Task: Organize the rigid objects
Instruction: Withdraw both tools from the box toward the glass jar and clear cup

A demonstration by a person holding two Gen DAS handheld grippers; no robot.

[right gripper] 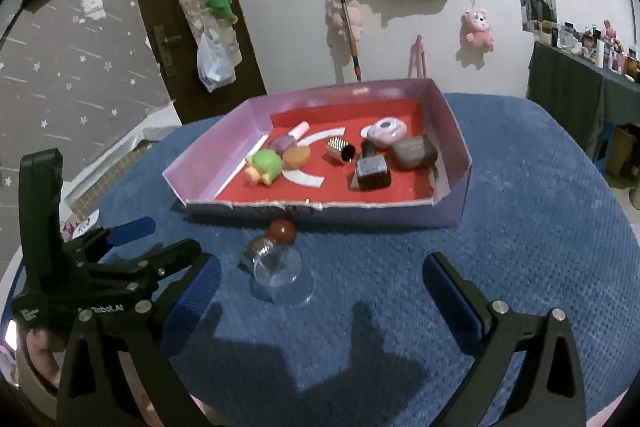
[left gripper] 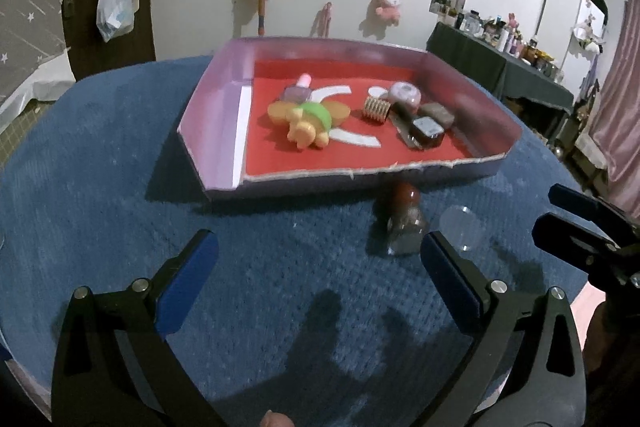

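A shallow purple tray (left gripper: pixel 216 123) (right gripper: pixel 452 215) with a red floor stands on the blue cloth and holds several small things: a green and orange turtle toy (left gripper: pixel 310 125) (right gripper: pixel 264 167), a gold ribbed cap (left gripper: pixel 376 109) (right gripper: pixel 340 149), a dark nail polish bottle (left gripper: pixel 426 131) (right gripper: pixel 372 169), a brown case (right gripper: pixel 414 151) and a lilac round case (left gripper: pixel 405 94) (right gripper: pixel 386 129). In front of the tray lie a small bottle with a red round cap (left gripper: pixel 404 217) (right gripper: pixel 272 241) and a clear dome lid (left gripper: pixel 460 227) (right gripper: pixel 280 275). My left gripper (left gripper: pixel 320 279) and right gripper (right gripper: pixel 322 291) are both open and empty, just short of them.
The blue cloth (left gripper: pixel 100 207) covers a round table that drops off at the sides. The right gripper shows at the right edge of the left wrist view (left gripper: pixel 584 227); the left one (right gripper: pixel 120 251) sits left in the right wrist view. A cluttered dark side table (left gripper: pixel 500 67) stands far right.
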